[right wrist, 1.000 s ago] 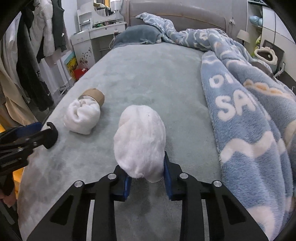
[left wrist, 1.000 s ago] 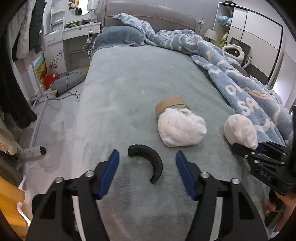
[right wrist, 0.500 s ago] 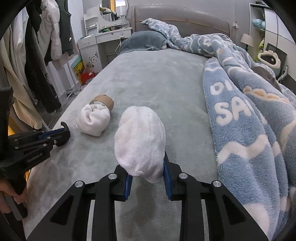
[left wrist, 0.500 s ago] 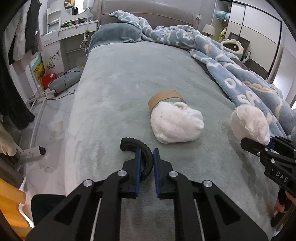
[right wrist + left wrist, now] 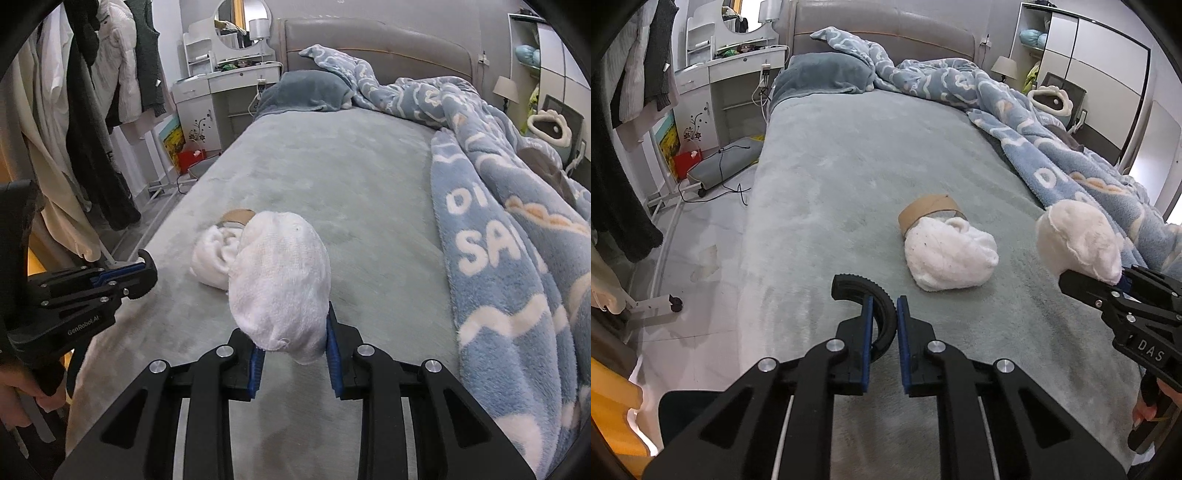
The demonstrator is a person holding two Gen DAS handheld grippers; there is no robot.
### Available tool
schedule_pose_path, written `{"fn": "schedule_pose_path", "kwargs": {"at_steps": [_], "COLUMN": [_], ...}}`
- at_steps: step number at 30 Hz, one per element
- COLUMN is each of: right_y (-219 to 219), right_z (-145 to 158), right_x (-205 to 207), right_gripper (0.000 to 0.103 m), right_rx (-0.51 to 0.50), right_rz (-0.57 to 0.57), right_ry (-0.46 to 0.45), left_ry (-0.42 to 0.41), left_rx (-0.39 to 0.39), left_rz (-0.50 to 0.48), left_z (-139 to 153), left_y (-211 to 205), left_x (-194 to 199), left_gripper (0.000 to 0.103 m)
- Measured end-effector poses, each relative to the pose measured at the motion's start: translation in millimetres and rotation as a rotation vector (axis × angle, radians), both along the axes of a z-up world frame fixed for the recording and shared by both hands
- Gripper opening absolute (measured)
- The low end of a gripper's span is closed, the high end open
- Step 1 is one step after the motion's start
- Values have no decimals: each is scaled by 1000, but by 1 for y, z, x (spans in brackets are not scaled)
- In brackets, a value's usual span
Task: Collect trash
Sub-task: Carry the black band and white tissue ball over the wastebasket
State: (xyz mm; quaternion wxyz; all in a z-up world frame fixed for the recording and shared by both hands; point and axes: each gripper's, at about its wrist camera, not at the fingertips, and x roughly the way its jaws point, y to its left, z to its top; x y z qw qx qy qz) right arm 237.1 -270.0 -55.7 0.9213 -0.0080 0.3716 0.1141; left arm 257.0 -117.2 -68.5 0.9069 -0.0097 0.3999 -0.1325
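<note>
A black curved plastic piece (image 5: 877,314) is clamped between the left tongs (image 5: 884,325), low over the bed (image 5: 849,177). A white cloth wad (image 5: 280,284) is gripped in the right tongs (image 5: 293,354), lifted clear. Left ahead: another white wad (image 5: 949,254) touching a cardboard tape ring (image 5: 929,210). No bin is seen; collection is judged partly done.

On the bed (image 5: 849,177) a towel (image 5: 949,258) is laid near the middle, with a cardboard ring (image 5: 929,210) touching it on the headboard side. A curved plastic piece (image 5: 866,295) is found near the foot, left of the towel. A blanket (image 5: 1052,155) is spread along the bed's right side. A dresser (image 5: 738,85) is placed left of the pillow (image 5: 823,74).
</note>
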Motion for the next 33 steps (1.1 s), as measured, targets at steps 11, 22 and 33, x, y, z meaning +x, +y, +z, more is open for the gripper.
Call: {"fn": "schedule_pose_path", "kwargs": {"at_steps": [11, 22, 33], "right_y": [41, 94, 151], "right_z": [20, 26, 33], "right_x": [2, 10, 15], "right_gripper": [29, 29, 29], "right_rx": [23, 22, 34], "right_rz": [65, 131, 217], "right_ry": [-36, -47, -59], "left_ry": [-14, 11, 93], "left_rx": [-15, 27, 55], "left_rz": [8, 27, 52], "left_z": [11, 11, -4], "left_y": [31, 68, 114], "left_x": [-5, -12, -20], "left_gripper": [14, 14, 14]}}
